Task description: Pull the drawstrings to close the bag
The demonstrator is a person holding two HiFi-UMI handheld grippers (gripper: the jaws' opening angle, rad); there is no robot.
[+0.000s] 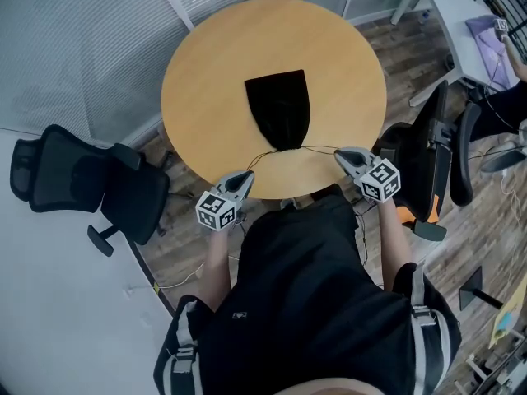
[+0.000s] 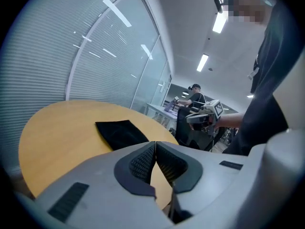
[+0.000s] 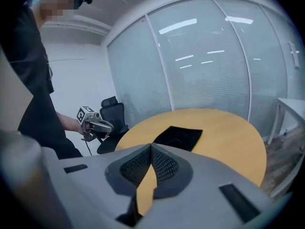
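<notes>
Black bag [image 1: 278, 109] laid flat on tabletop [image 1: 206, 81], near end gathered; thin drawstrings [image 1: 317, 147] stretched out to both sides.

Black top [image 1: 313, 303], grey-shelled left gripper [image 1: 249, 174], right gripper [image 1: 337, 152], checker-marked cubes [image 1: 216, 211]

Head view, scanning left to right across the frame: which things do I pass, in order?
black office chair → left gripper → black drawstring bag → right gripper → second office chair
</notes>
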